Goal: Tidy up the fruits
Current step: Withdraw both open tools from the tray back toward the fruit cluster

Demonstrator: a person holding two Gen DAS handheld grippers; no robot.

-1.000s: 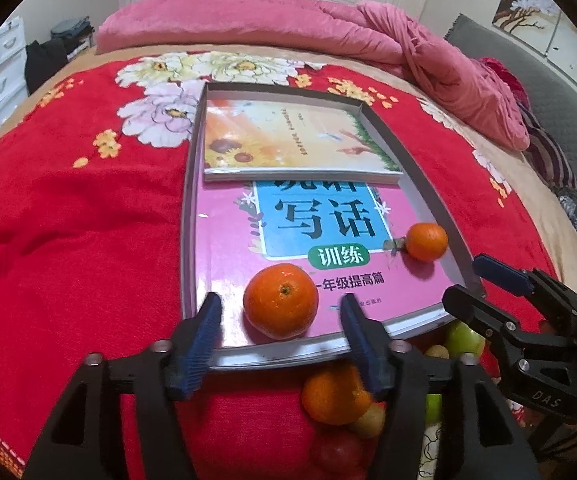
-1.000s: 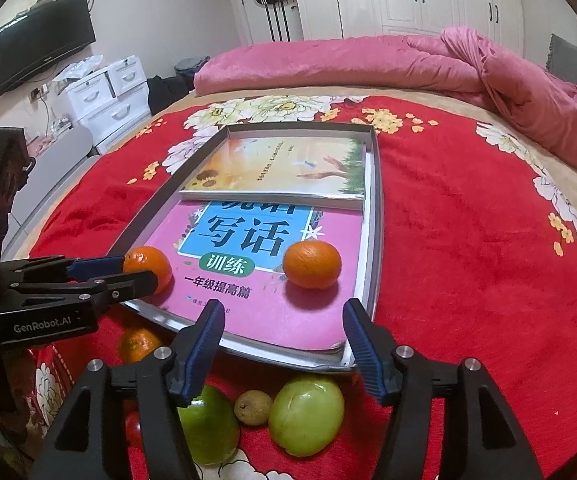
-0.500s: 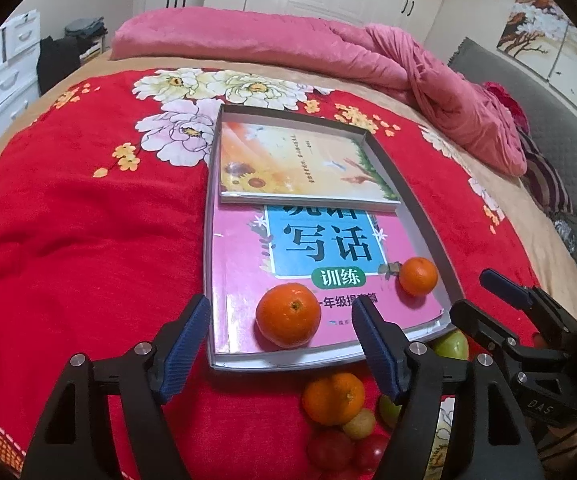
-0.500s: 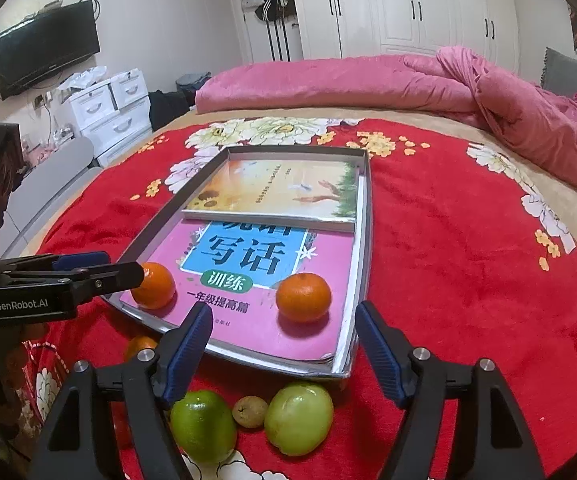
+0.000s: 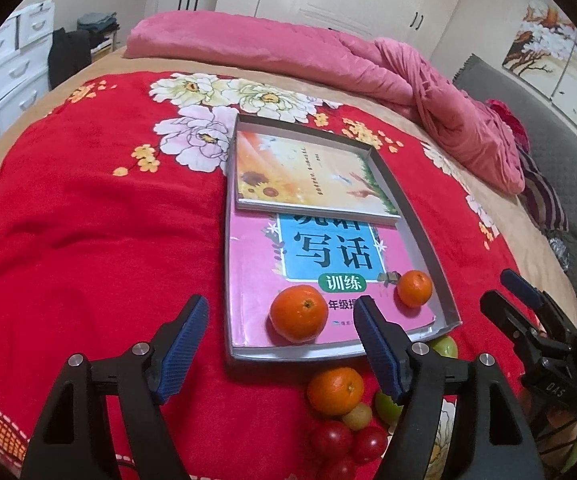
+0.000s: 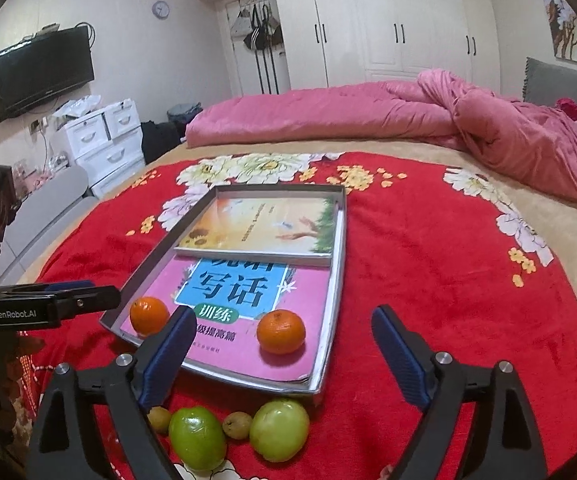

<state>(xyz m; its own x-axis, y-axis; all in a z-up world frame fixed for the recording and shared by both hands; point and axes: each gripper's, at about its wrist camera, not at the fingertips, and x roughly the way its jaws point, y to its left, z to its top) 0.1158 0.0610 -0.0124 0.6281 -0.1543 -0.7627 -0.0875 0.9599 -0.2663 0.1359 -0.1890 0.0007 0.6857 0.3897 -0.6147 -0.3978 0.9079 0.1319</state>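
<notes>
Two oranges sit in a shallow grey tray (image 5: 428, 248) on a bed (image 6: 448, 280) spread with a red floral blanket: the larger orange (image 5: 298, 313) near the tray's front edge and the smaller orange (image 5: 414, 288) by its right wall, both resting on a pink book (image 5: 256, 272) whose far end lies under a second book (image 5: 308, 176) with a sunflower cover. Just outside the tray's front rim, on the blanket, lie a third orange (image 5: 335, 390), two green apples (image 6: 197, 437) (image 6: 279, 430), two small brownish fruits (image 6: 237, 424) (image 6: 158, 419) and a cluster of red tomatoes (image 5: 346, 442). The left gripper (image 5: 280, 354) hangs above the tray's front edge, jaws apart and holding nothing, the larger orange showing between its blue pads without touching them. The right gripper (image 6: 284, 358) is likewise empty; its jaws have just been opening and stand wide over the tray's near corner, with the smaller orange lying clear of the pads. A rolled pink quilt (image 6: 368, 116) lies across the far side of the bed, white wardrobes (image 6: 388, 24) behind it, and a television (image 6: 42, 70) hangs on the left wall above white drawers (image 6: 104, 140).
</notes>
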